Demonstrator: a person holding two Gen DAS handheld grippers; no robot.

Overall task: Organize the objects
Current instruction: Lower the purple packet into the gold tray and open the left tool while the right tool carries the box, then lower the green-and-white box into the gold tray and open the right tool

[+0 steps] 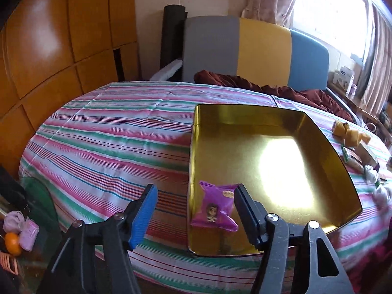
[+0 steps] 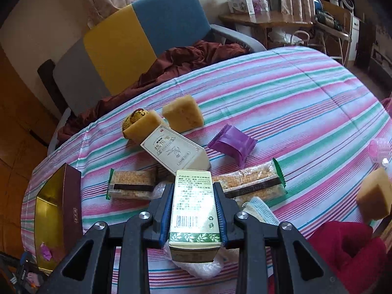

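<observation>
A gold tin tray [image 1: 318,142] lies on the striped tablecloth; a purple snack packet [image 1: 215,208] lies in its near left corner. My left gripper [image 1: 196,210] is open and empty, hovering over the tray's near left edge. In the right wrist view my right gripper [image 2: 193,196] is shut on a green-and-cream box [image 2: 193,210] held above the table. Beyond it lie a second cream box [image 2: 176,149], two cereal bars [image 2: 132,183] [image 2: 254,181], a purple packet [image 2: 232,143] and yellow sponges [image 2: 182,114]. The tray [image 2: 46,210] shows at the left.
A round table with a striped cloth [image 1: 110,137]. A grey, yellow and blue chair [image 1: 257,51] with a maroon cloth [image 1: 281,88] stands behind. A red cloth [image 2: 343,250], another sponge [image 2: 374,198] and a pink object [image 2: 379,150] sit at the right. A wooden wardrobe [image 1: 49,44] is at the left.
</observation>
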